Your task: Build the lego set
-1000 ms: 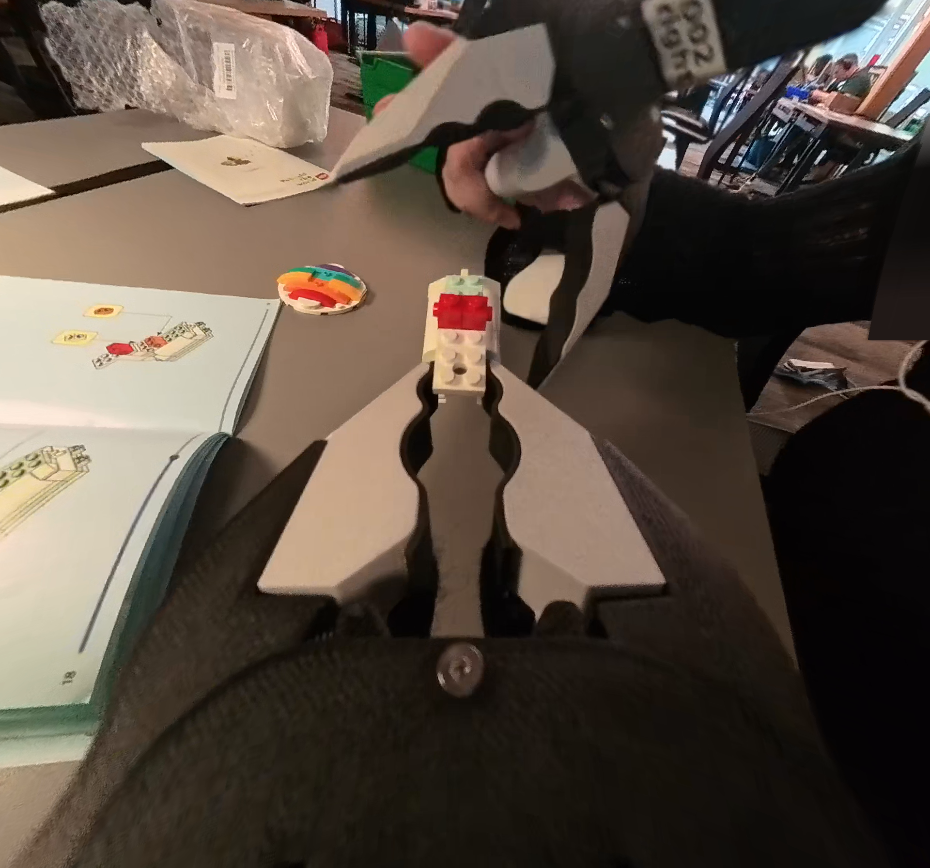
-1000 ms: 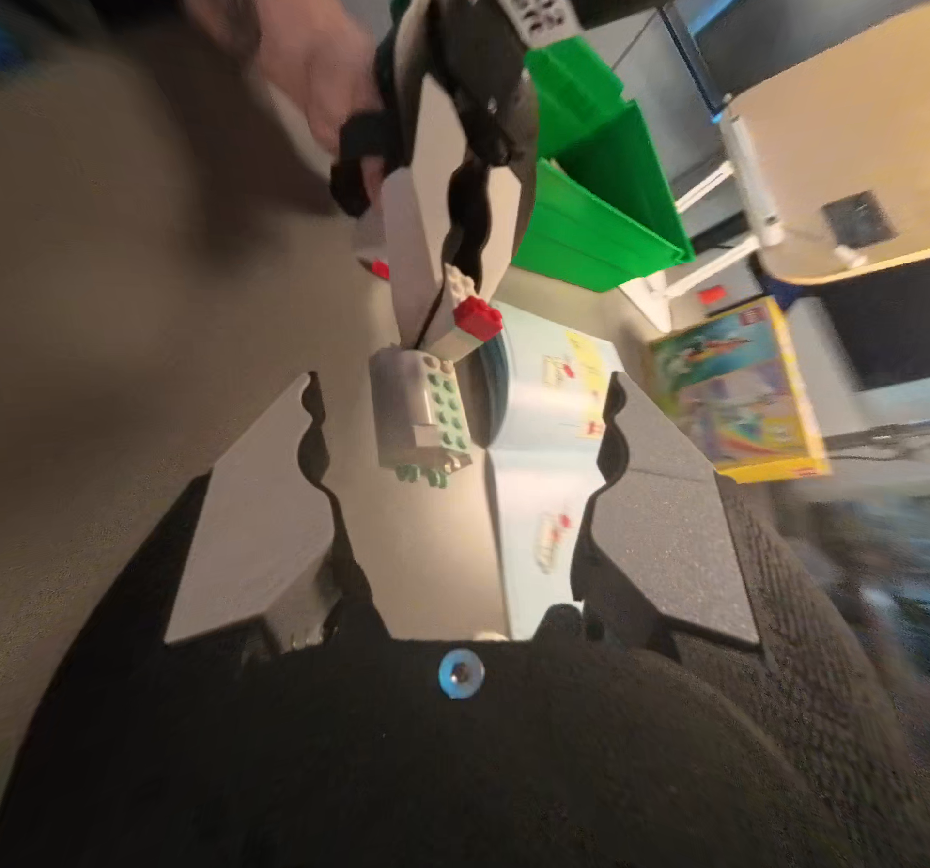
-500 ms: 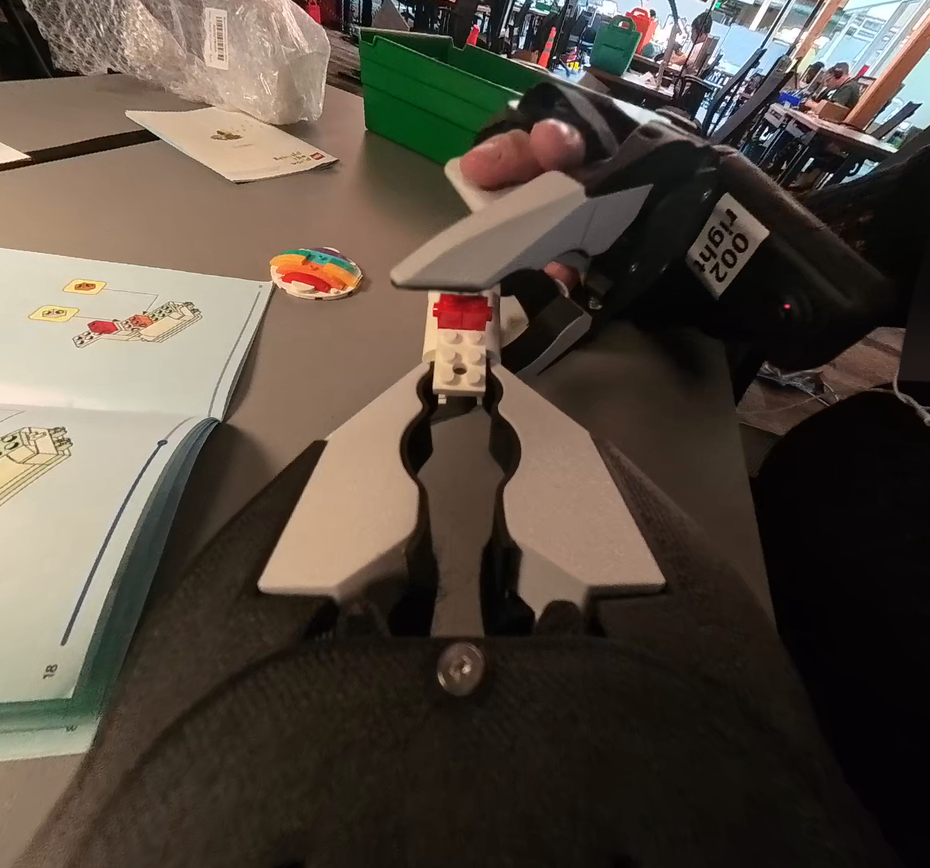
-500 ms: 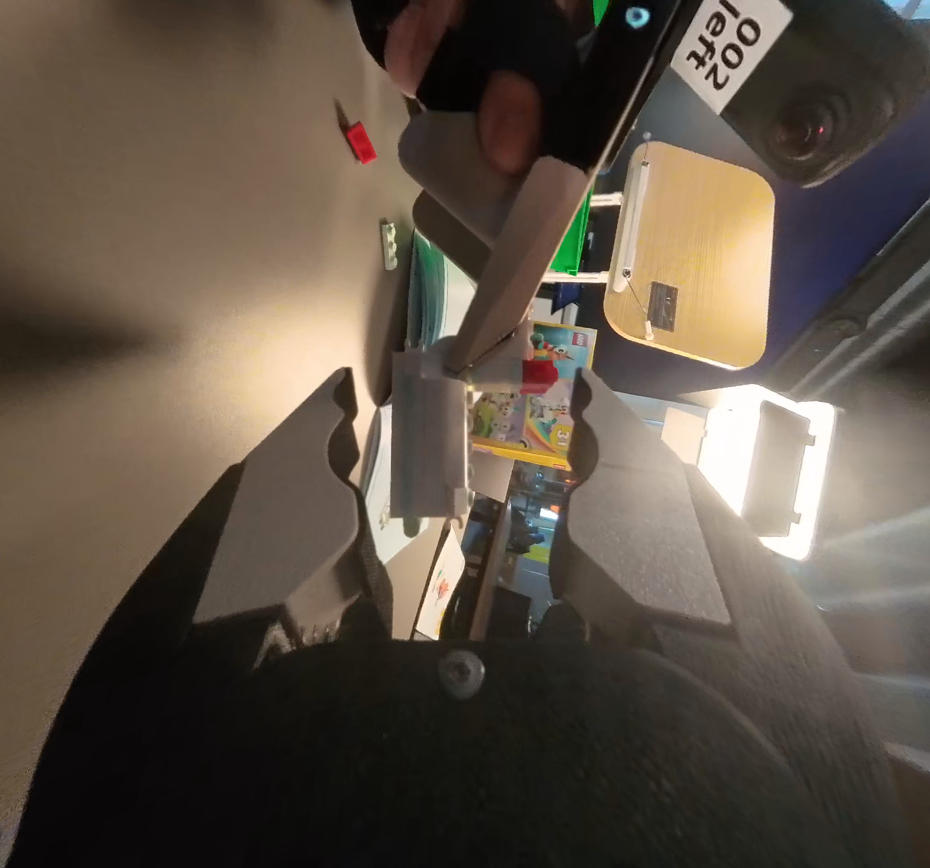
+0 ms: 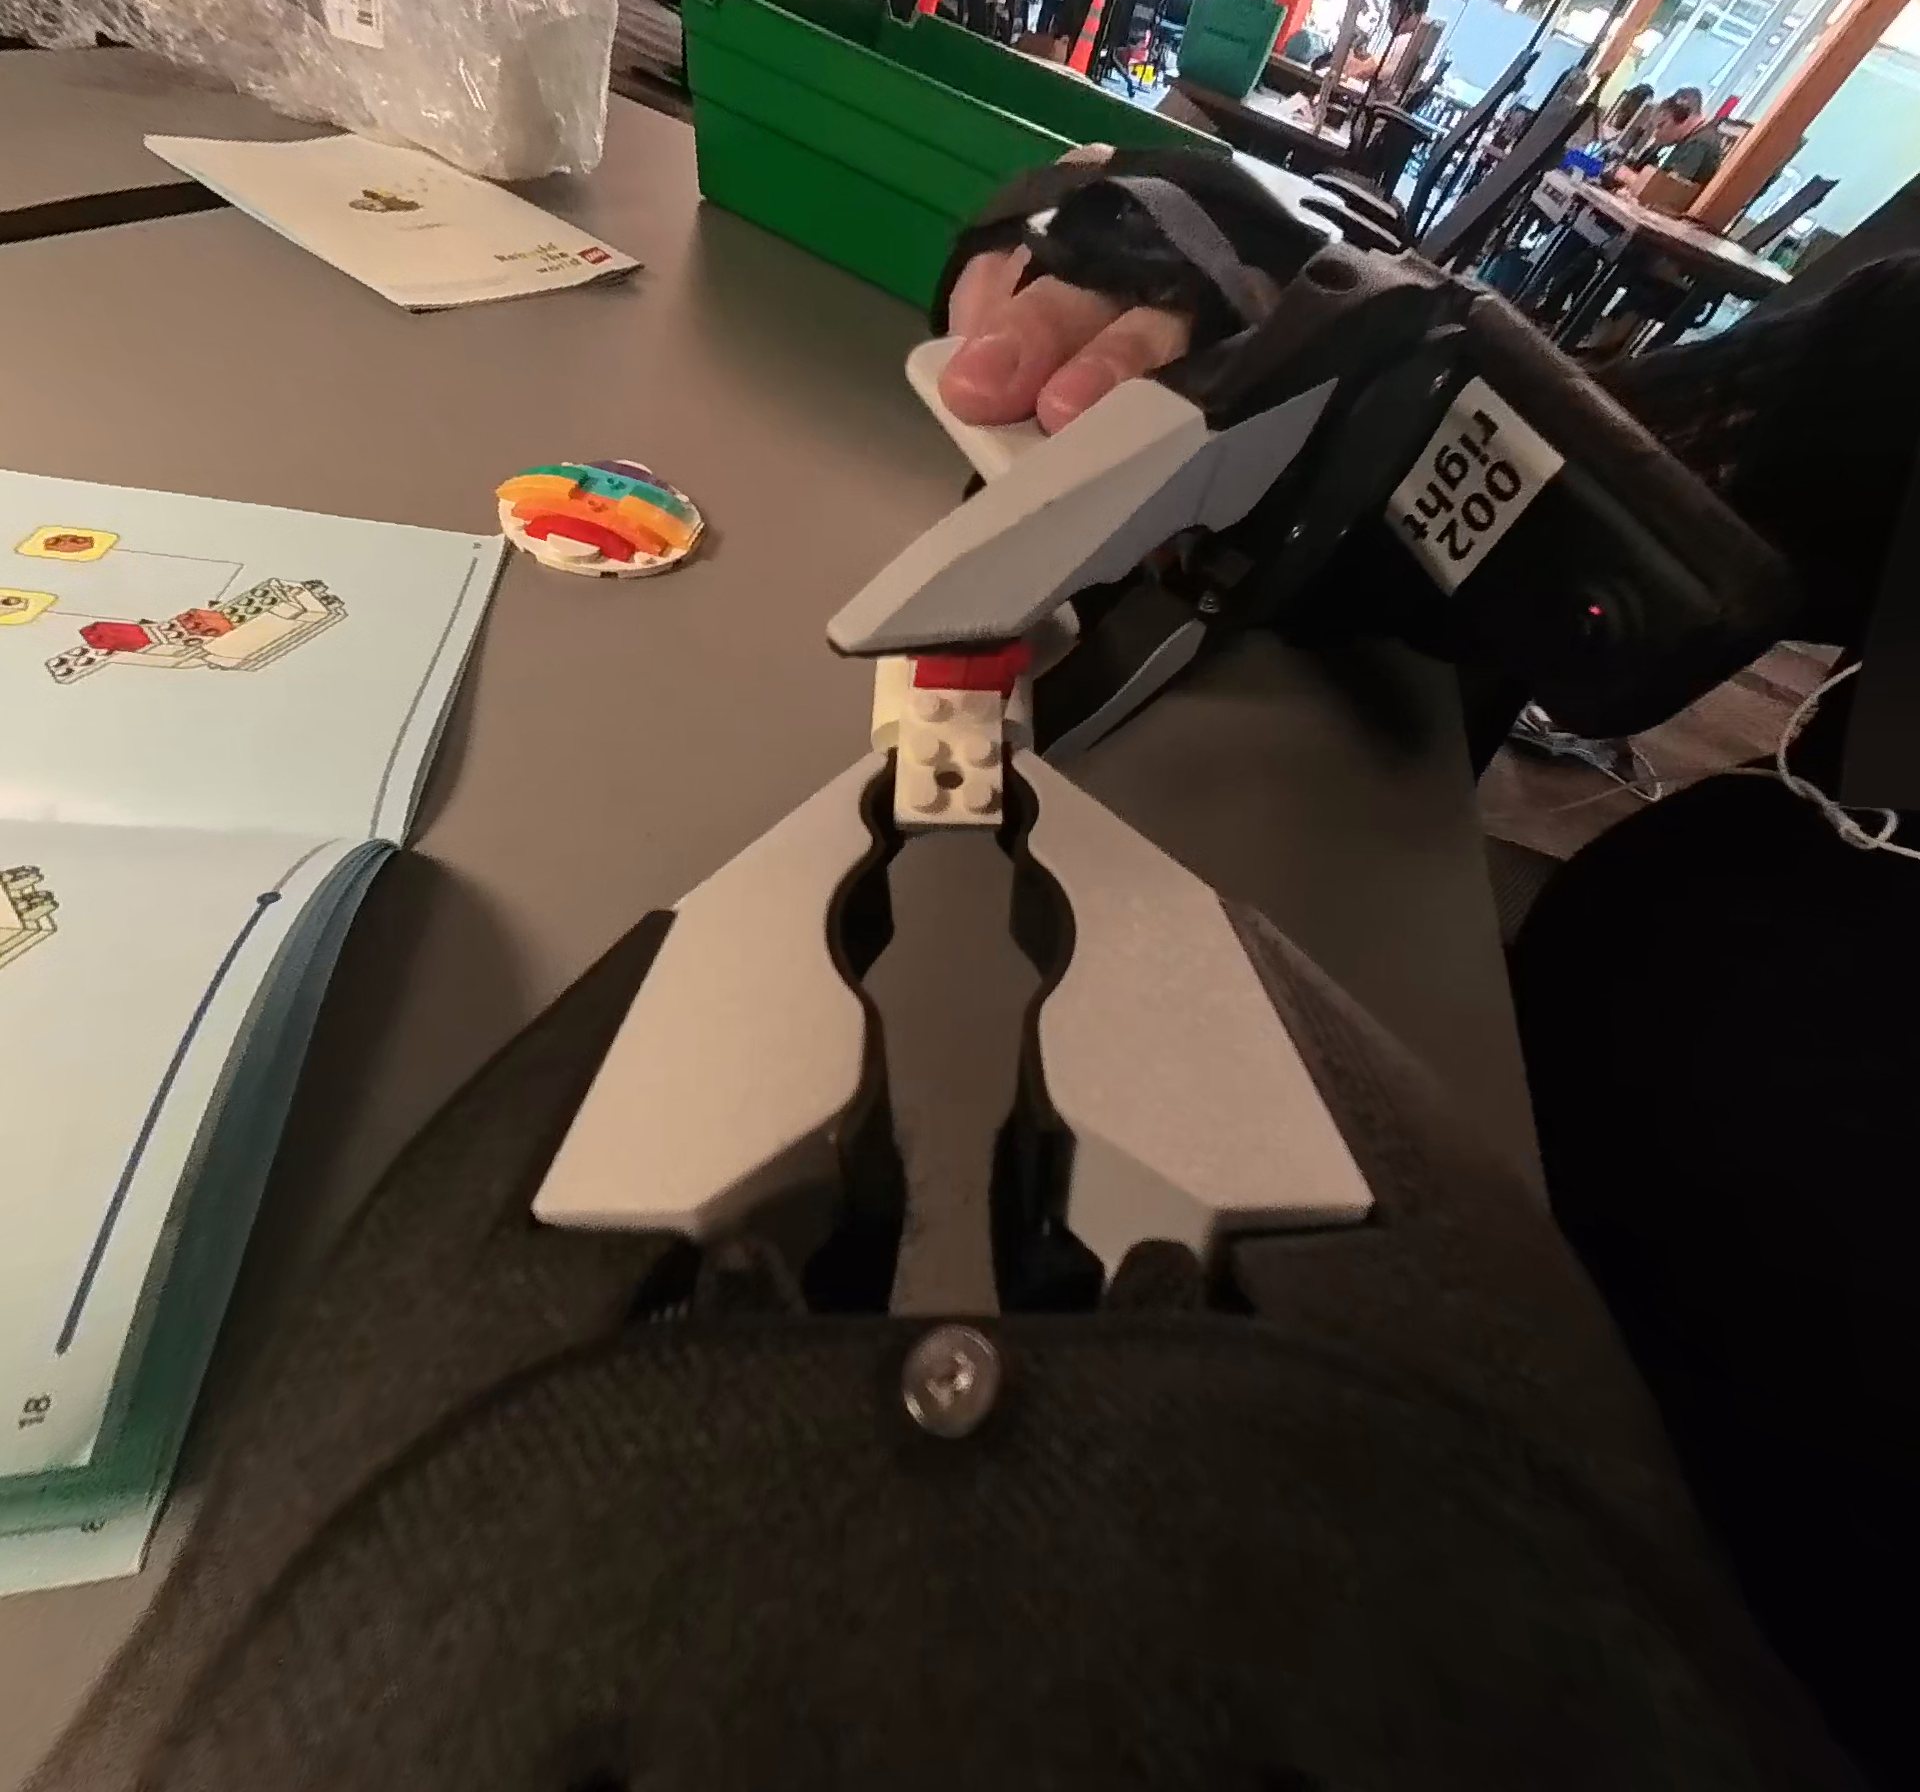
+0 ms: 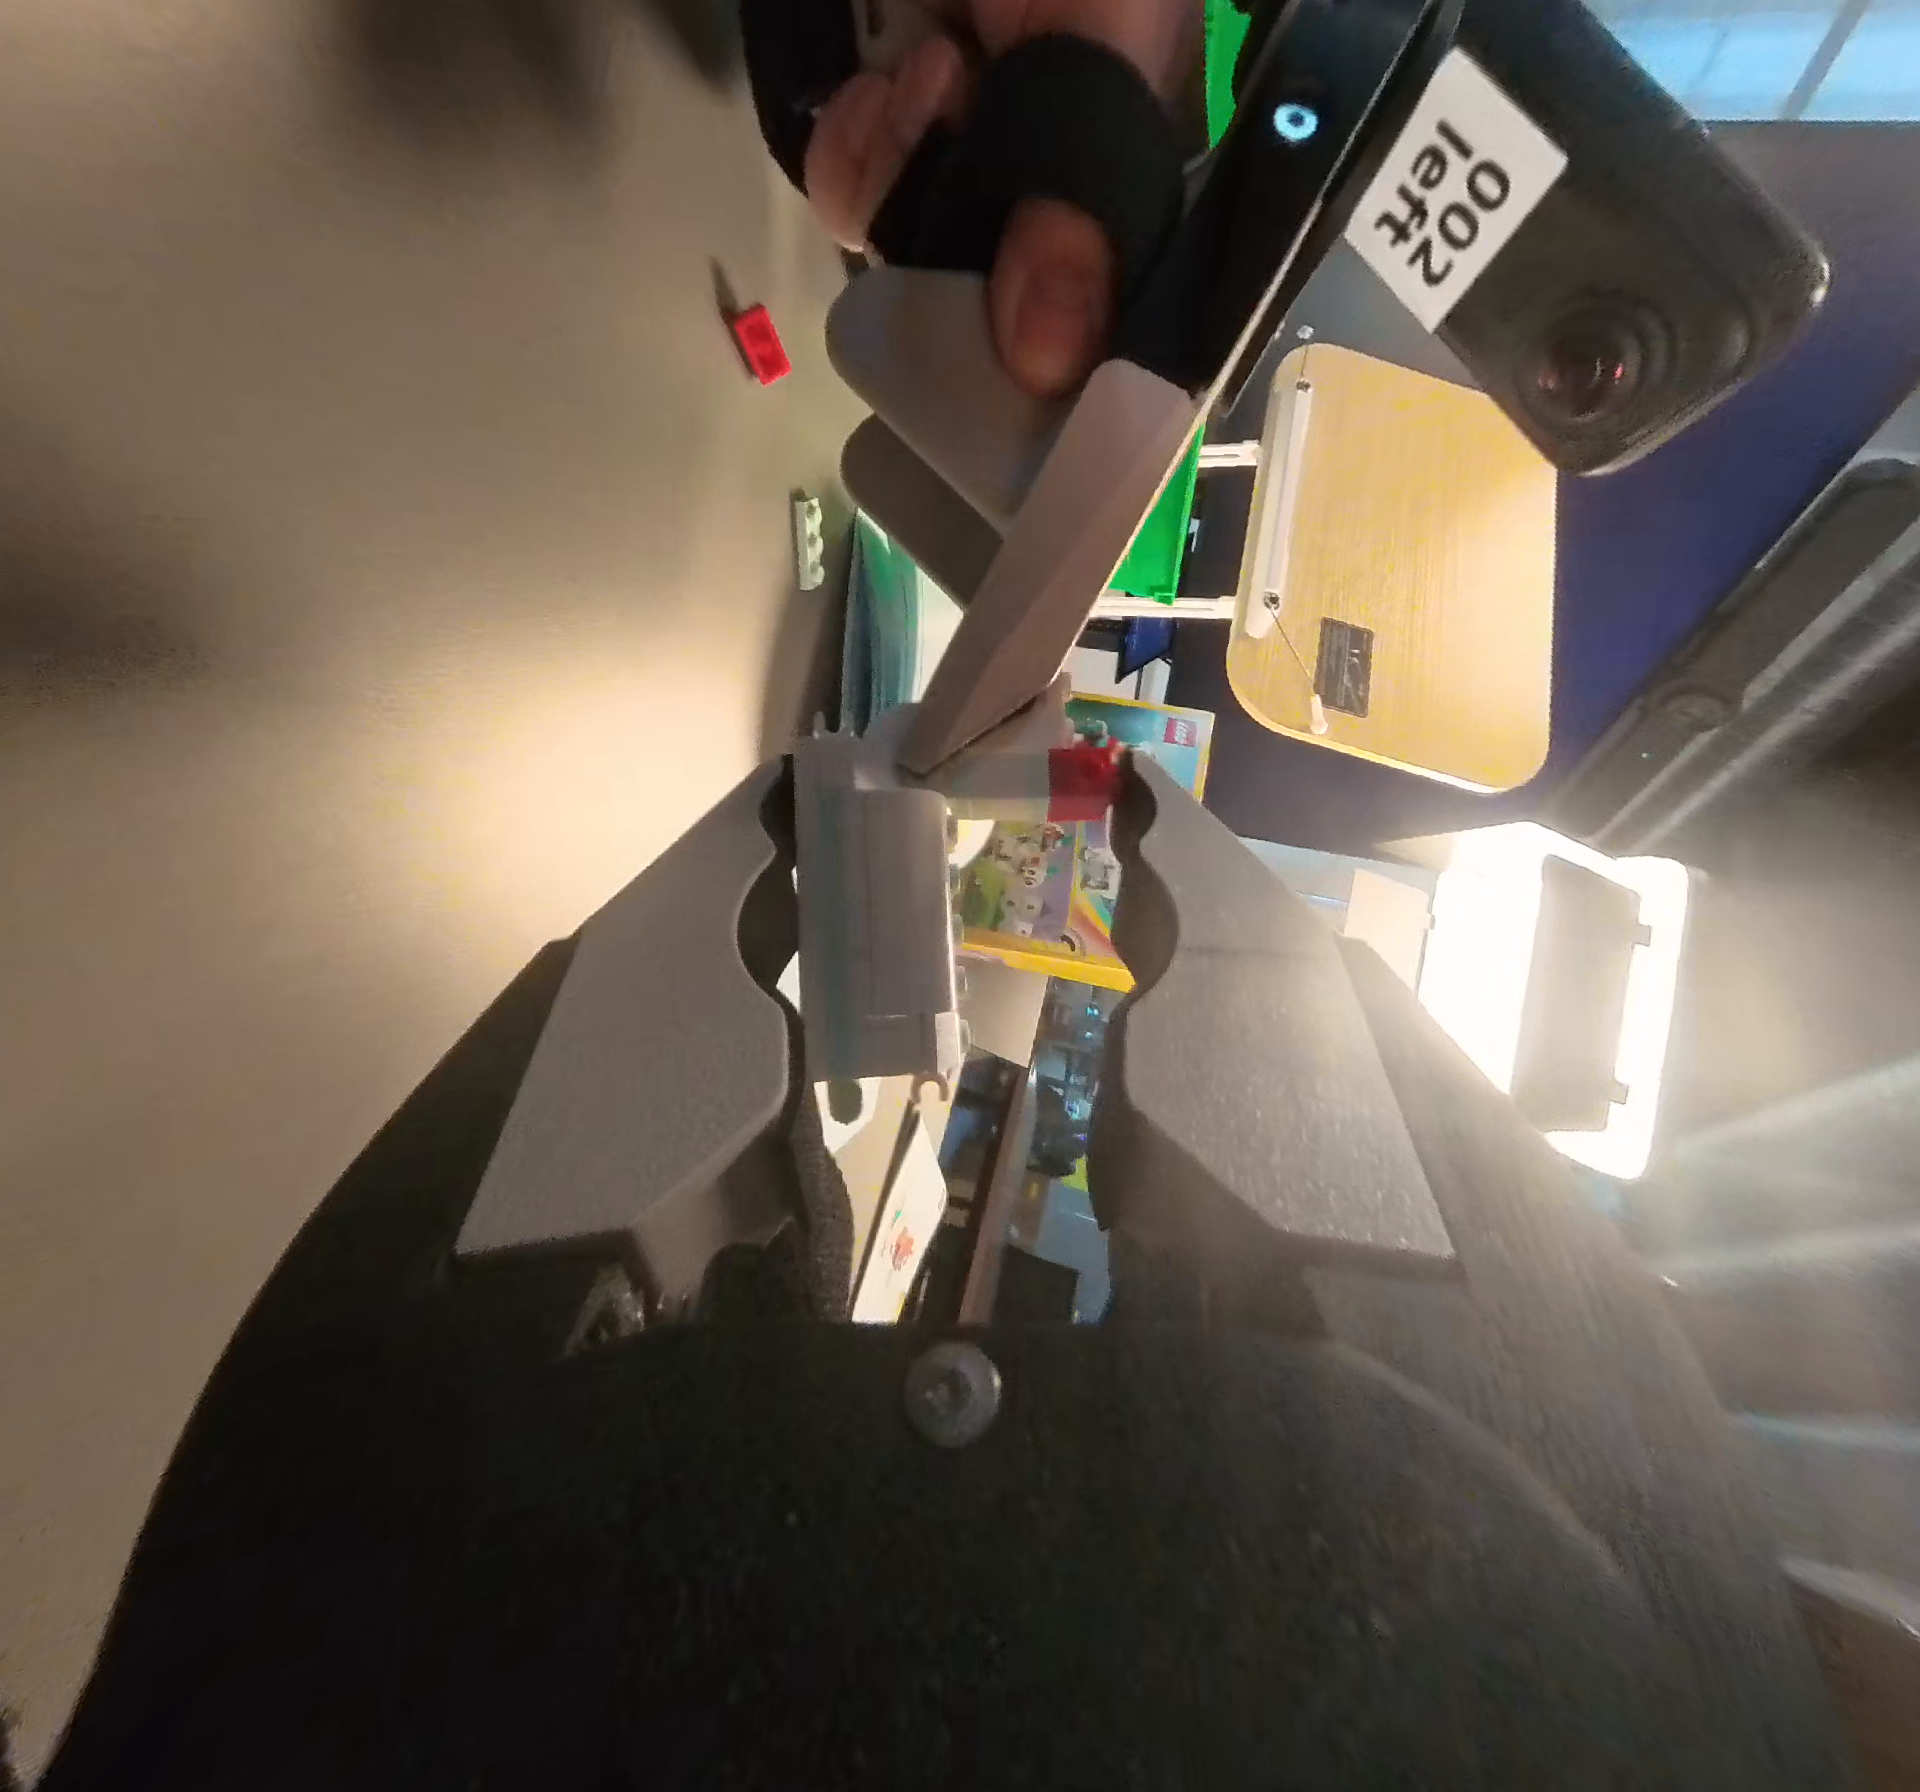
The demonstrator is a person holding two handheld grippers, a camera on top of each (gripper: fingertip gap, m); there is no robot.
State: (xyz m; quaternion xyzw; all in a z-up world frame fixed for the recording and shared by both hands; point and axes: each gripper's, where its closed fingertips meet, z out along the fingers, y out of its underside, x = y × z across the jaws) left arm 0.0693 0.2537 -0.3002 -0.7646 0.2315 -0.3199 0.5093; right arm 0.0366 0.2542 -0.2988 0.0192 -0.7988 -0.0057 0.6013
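White and red, the lego assembly [image 5: 951, 740] is light, rigid, pops apart easily; your left gripper [image 5: 948, 812] clamps its plate, right gripper [image 6: 961, 807] squeezes across the red brick [image 6: 1081, 781].

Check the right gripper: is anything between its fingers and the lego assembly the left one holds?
Nothing visible. The right gripper straddles the lego assembly, one finger pressing the red brick; the left gripper grips only its near end.

A green bin [image 5: 873, 132] and a clear plastic bag [image 5: 416, 7] sit at the grey bench's [image 5: 675, 371] far side.
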